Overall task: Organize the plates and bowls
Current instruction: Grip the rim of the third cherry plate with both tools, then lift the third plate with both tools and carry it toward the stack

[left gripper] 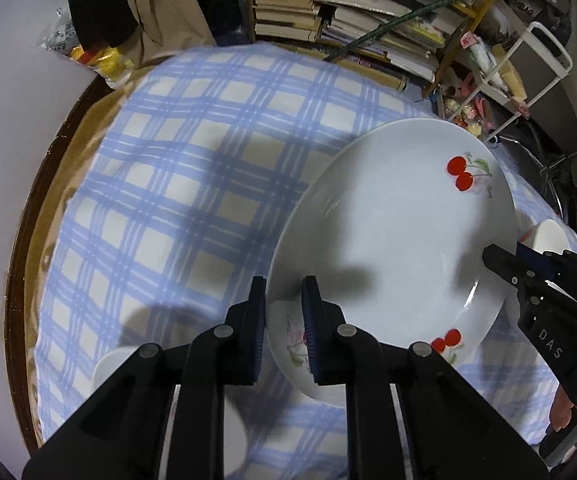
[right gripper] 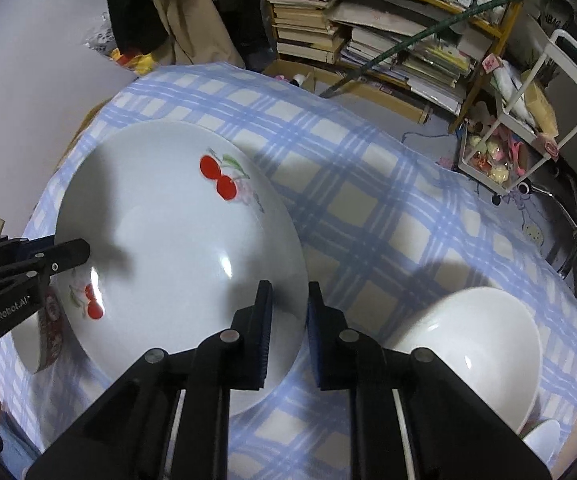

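Two tools, the left tool (left gripper: 284, 312) and right tool (right gripper: 288, 312), pinch one big white cherry-painted plate (right gripper: 176, 240); the plain white bowl (right gripper: 472, 344) waits unsorted.

The plate (right gripper: 176, 216) sits above the table (right gripper: 368, 208), a bowl (right gripper: 484, 344) to its right. Shelves (right gripper: 388, 40) stand behind the table.

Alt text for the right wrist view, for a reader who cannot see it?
Both tongs, right and left, grip opposite rims of a white cherry-print plate over a blue checked tablecloth. A white bowl sits to its right.
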The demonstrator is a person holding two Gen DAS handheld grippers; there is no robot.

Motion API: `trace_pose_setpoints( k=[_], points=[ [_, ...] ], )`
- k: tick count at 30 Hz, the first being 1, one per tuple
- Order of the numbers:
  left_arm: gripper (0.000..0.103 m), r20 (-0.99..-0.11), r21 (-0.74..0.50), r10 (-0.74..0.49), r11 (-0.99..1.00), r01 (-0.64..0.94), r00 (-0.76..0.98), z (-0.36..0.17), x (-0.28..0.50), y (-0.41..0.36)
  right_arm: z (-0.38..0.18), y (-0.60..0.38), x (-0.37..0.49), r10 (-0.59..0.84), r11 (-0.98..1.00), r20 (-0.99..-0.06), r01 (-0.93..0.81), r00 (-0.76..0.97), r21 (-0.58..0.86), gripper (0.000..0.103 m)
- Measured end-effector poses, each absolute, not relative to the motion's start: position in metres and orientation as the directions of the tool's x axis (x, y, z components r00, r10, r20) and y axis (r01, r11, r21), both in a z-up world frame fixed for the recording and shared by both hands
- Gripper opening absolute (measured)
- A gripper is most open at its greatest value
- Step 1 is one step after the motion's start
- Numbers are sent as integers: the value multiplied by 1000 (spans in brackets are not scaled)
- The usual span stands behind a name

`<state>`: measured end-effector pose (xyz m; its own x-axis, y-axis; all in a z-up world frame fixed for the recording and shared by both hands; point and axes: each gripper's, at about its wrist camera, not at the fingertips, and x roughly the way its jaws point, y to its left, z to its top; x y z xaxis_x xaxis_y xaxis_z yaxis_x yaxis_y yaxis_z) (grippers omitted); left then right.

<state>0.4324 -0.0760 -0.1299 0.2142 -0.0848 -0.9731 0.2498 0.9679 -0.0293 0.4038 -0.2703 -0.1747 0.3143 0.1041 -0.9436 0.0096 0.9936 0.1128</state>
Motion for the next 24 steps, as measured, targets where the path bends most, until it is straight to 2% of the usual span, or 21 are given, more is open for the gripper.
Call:
trace_pose_setpoints(
  k=[4,13,18,24],
  points=[
    [17,-969,0,-63,967,255,240,-114,413,-73,-159,-268,389,126,992,-940,-11,317,129,17],
    [17,-964,-35,-99,967,253,247,-90,359,-63,-139,-262,335,143,988,-930,2,339,153,16],
    [17,-955,31,-38,974,225,295,-81,322,-58,-131,-250,299,162,987,-927,-41,337,157,16],
    [17,-958,-18,-77,978,208,277,-78,286,-40,-121,-241,263,168,986,-920,-43,354,163,16]
  ],
)
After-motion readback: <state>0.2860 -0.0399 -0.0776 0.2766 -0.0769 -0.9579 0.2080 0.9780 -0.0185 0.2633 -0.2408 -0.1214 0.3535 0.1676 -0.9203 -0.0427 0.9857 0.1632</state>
